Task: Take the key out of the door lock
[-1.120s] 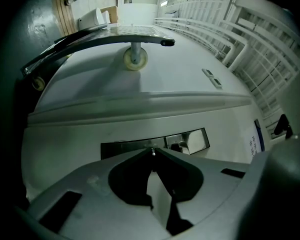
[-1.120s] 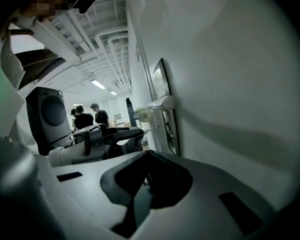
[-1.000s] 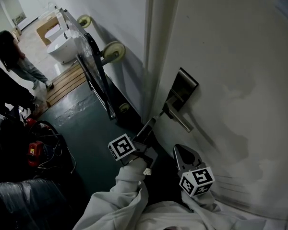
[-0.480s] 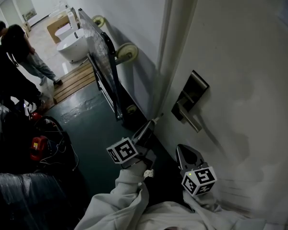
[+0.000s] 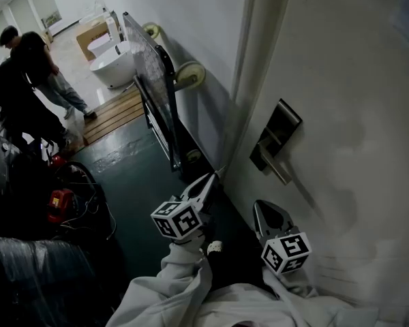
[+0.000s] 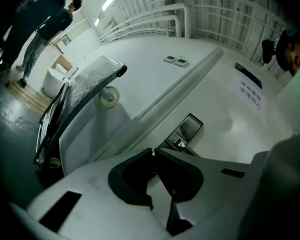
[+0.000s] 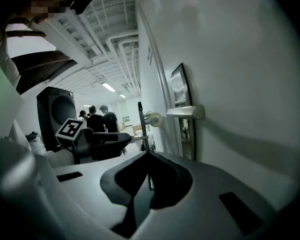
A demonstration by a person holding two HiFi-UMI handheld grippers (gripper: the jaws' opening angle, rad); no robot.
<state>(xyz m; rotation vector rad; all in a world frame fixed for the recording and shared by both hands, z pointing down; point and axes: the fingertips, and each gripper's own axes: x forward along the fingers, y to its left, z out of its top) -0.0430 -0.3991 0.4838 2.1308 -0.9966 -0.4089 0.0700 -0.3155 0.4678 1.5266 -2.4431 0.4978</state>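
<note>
Clamping the key (image 5: 219,173) at its tips, the left gripper (image 5: 213,178) holds it just clear of the lock (image 5: 261,159), shaft pointing toward the door (image 5: 341,80). The right gripper (image 5: 261,208) hangs below the lock, clenched and empty.

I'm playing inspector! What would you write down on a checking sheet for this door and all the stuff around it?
Surface: white door, faintly stained; dark green floor below.
Job's things: lock plate with lever handle; a thin metal piece, apparently the key, is out of the lock.
Clutter: red tool on the floor.
Grippers: left gripper shut on the key, apart from the lock; right gripper shut, empty, low beside the door.
Cables: dark loops beside the red tool.
Surroundings: wheeled cart against the wall, white tub, wooden pallet, people standing beyond.
</note>
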